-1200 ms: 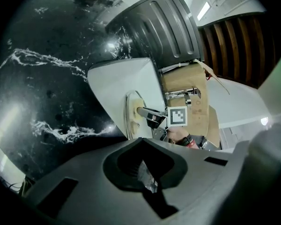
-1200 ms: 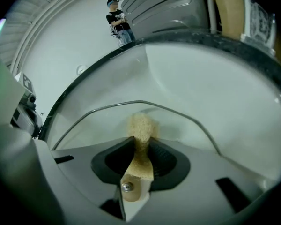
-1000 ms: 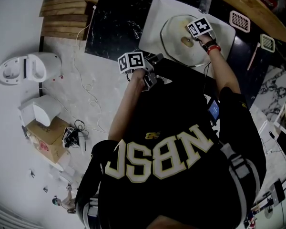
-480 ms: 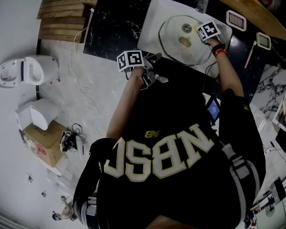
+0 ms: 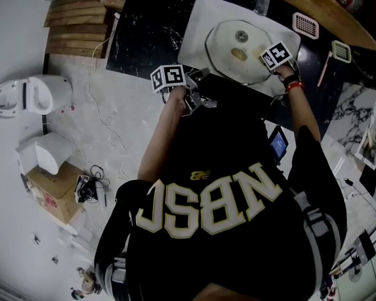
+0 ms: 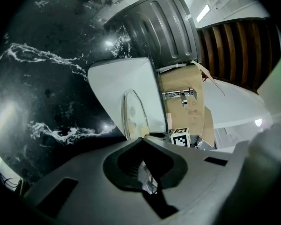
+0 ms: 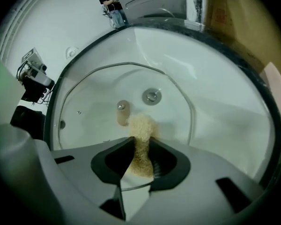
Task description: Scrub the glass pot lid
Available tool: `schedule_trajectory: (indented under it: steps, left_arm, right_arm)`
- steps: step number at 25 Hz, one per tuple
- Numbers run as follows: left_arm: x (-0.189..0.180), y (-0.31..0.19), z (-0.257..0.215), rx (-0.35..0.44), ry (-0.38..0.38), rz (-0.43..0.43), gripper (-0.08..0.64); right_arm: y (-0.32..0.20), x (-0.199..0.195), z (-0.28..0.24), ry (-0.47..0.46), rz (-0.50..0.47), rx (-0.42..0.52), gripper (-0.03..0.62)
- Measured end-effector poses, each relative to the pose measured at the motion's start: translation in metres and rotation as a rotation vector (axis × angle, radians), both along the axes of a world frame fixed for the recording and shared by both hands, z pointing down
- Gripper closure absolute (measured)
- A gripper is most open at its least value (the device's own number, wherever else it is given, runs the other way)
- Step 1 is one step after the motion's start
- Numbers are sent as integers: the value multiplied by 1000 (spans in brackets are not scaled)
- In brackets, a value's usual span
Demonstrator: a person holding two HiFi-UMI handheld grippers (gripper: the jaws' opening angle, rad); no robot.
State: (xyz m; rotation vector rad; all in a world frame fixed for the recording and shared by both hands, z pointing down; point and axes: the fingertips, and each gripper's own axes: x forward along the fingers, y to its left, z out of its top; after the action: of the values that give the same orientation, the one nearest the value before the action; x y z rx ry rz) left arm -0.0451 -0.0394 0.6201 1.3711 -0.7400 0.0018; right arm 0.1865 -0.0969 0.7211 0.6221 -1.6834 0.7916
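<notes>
Glass lid (image 5: 225,61) (image 7: 98,102): lies flat inside the white sink (image 5: 200,17) (image 7: 215,102).
Right gripper (image 5: 262,60) (image 7: 140,161): over the sink, pinching a tan scrubber (image 7: 141,130).
Left gripper (image 5: 197,99) (image 6: 147,179): just outside the sink's rim, jaws pressed together.

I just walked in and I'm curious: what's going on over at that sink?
A person stands at a white sink with a handheld gripper in each hand. A glass pot lid lies flat in the basin. The right gripper is clamped on a tan scrubber, whose tip sits at the lid's surface beside the knob, so scrubbing looks under way. The left gripper hangs at the sink's near edge, shut and off the lid.
</notes>
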Motion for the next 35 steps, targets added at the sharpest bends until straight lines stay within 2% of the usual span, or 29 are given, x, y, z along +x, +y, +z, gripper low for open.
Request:
schedule_trajectory:
  steps: [10,15,19,26,35]
  left_arm:
    - [-1,0,0,-1,5,-8,546]
    - [-1,0,1,-8,9,-23,546]
    - [-2,0,1,-13,9,-28,546]
    - [-2,0,1,-15,19,-25,546]
    - [-2,0,0,-14,26,-20,546]
  right_arm:
    - [33,-82,-14,-149,-86,-19,488]
    - [17,-124,-13,-208,-110,5,486]
    - [-9,-141,-7,-240,-106,44,485]
    - [-57,-130,9,-226,-56,86,486]
    - [-75,-57,21,-99,57,128,488]
